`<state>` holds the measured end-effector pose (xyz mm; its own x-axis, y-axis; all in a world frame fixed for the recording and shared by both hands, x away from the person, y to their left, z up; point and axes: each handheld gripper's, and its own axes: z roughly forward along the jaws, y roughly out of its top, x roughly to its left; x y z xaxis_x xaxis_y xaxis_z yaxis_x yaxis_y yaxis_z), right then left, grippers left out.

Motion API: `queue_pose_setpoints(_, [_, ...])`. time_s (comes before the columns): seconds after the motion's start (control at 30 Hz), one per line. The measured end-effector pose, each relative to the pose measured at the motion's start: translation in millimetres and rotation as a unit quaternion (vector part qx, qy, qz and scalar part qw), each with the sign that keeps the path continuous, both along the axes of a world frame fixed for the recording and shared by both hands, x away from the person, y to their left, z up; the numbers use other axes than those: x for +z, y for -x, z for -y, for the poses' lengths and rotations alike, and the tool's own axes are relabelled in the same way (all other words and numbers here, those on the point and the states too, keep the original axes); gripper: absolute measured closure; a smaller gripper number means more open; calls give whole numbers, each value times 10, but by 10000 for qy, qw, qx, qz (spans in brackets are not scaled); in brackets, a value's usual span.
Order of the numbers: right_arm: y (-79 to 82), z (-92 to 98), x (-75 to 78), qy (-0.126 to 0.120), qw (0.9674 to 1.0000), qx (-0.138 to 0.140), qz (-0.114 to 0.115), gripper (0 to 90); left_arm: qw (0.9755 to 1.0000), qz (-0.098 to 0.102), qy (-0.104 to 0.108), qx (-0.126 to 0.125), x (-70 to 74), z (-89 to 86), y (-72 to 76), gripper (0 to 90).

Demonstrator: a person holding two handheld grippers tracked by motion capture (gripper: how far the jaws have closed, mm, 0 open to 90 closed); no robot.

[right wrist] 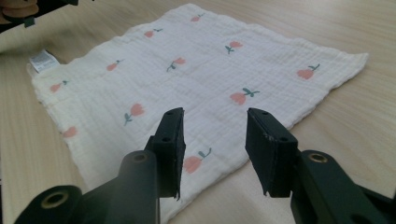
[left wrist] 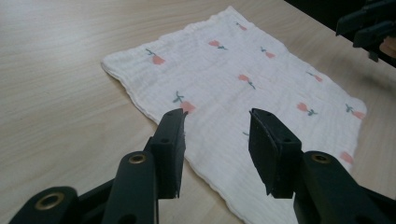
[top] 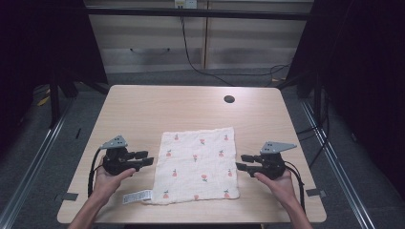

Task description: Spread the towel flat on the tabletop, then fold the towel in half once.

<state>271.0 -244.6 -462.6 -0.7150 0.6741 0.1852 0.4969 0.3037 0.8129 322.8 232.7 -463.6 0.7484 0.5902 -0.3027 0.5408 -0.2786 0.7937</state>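
both claws are spread with nothing between the jaws. the left gripper sits just off the left edge of the cloth, the right gripper just off its right edge, jaws pointing inward at each other. the cloth lies flat mid-table, near the front, about square, so neither hand is really closer. its care tag pokes out at the near left corner. can't tell if it's one layer or folded.
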Motion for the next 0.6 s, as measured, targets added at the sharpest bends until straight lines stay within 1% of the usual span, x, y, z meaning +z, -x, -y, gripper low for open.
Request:
queue_pose_setpoints(0.03, [-26,-11,-18,48,10000,-6,-11,577,10000,-50,-39,-3,-12,12,-15,564])
queue_pose_setpoints(0.07, [-45,-24,-33,117,9999,-21,-3,581,9999,-59,-106,-26,-23,25,-16,568])
queue_pose_setpoints(0.13, [-53,-56,-50,255,9997,14,9,594,9996,-40,-248,-105,-40,42,0,575])
queue_pose_setpoints(0.17, [-46,-74,-58,317,9995,42,-4,612,9995,-32,-298,-123,-46,45,14,593])
queue_pose_setpoints(0.2, [-36,-93,-67,383,9992,92,-47,629,9994,-56,-330,-120,-49,55,35,608])
queue_pose_setpoints(0.27, [-5,-139,-90,525,9984,199,-75,635,9989,-18,-408,-225,-48,78,101,644])
queue_pose_setpoints(0.3, [9,-166,-104,591,9979,249,-112,637,9985,-19,-458,-308,-57,95,135,649])
queue_pose_setpoints(0.33, [27,-194,-116,691,9971,279,-153,642,9982,-9,-490,-336,-73,115,169,672])
queue_pose_setpoints(0.37, [39,-221,-136,716,9967,342,-172,646,9980,-56,-497,-377,-97,135,187,681])
queue_pose_setpoints(0.4, [50,-249,-157,743,9962,383,-235,649,9975,-79,-576,-413,-124,158,191,704])
queue_pose_setpoints(0.43, [51,-277,-182,830,9954,402,-251,653,9967,-113,-681,-431,-152,186,183,715])
queue_pose_setpoints(0.47, [48,-301,-208,871,9948,438,-291,654,9961,-152,-738,-459,-179,209,165,720])
queue_pose_setpoints(0.5, [38,-321,-233,902,9942,456,-356,649,9961,-214,-733,-449,-204,227,145,764])
queue_pose_setpoints(0.53, [22,-339,-257,961,9939,412,-357,620,9958,-251,-768,-428,-224,243,128,770])
queue_pose_setpoints(0.57, [9,-358,-276,987,9937,371,-381,590,9955,-284,-785,-458,-244,259,113,761])
queue_pose_setpoints(0.6, [-5,-371,-291,978,9934,411,-438,588,9949,-270,-828,-511,-265,273,103,754])
